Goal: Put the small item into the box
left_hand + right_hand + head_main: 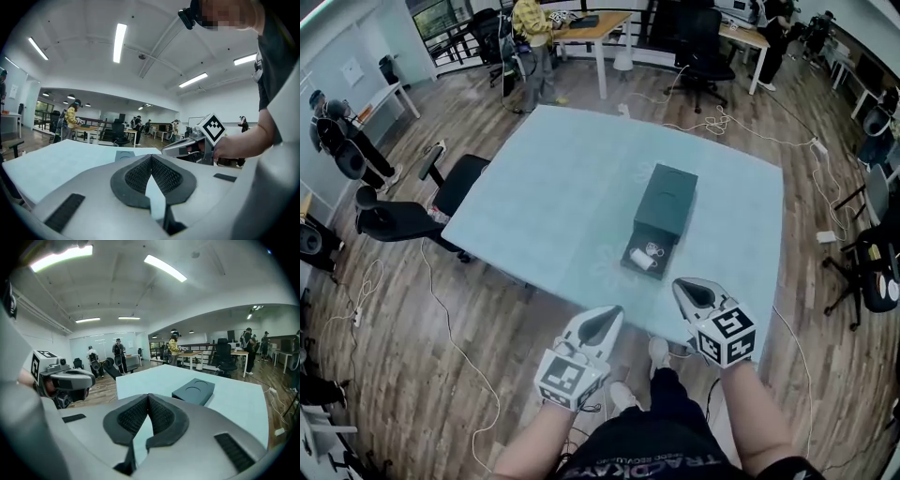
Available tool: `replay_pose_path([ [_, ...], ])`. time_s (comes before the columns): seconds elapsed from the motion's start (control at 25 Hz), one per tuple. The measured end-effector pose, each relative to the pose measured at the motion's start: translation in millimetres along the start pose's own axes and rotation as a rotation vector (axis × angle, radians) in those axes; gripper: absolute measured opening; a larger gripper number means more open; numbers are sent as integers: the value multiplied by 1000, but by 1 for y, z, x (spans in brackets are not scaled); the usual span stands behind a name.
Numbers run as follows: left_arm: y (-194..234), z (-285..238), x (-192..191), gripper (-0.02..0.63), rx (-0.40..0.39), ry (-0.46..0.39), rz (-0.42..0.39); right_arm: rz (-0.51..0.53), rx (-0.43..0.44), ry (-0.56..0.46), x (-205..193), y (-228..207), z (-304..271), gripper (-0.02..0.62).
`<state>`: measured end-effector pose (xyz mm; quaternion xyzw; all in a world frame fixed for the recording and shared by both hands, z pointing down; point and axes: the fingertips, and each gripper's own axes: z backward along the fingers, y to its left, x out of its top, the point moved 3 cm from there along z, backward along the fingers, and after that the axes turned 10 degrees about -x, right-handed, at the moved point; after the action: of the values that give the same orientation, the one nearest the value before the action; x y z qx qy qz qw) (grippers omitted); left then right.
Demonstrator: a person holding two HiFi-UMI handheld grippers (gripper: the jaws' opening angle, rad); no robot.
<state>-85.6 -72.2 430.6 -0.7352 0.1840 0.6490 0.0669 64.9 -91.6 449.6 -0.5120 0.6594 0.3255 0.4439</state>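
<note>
A dark green box (667, 204) lies on the pale blue table (553, 178), with its drawer (643, 259) pulled out toward me. Small white items (639, 262) lie in the drawer. Both grippers hang at the table's near edge, short of the box. My left gripper (609, 317) is shut with nothing between its pads (151, 158). My right gripper (686, 286) is also shut and empty (148, 396). The right gripper view shows the box (194, 391) ahead to the right, with the drawer hidden. The box's top (123, 154) peeks over the left jaws.
Black office chairs (431, 202) stand left of the table and another chair (877, 267) at the right. Cables trail over the wooden floor (441, 309). Desks (591, 28) and people (530, 37) are at the far end of the room.
</note>
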Motion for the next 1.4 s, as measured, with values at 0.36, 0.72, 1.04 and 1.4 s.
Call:
replay_pose_path([
  [0.36, -33, 7, -1, 34, -49, -26, -6, -5, -40, -44, 0, 10, 60, 18],
  [0.72, -64, 2, 0, 34, -8, -26, 1, -11, -1, -101, 2, 6, 90, 18],
  [1.04, -104, -16, -2, 34, 39, -12, 5, -13, 69, -111, -8, -11, 120, 18],
  [1.4, -127, -32, 4, 34, 104, -11, -3, -9, 136, -124, -14, -29, 134, 18],
])
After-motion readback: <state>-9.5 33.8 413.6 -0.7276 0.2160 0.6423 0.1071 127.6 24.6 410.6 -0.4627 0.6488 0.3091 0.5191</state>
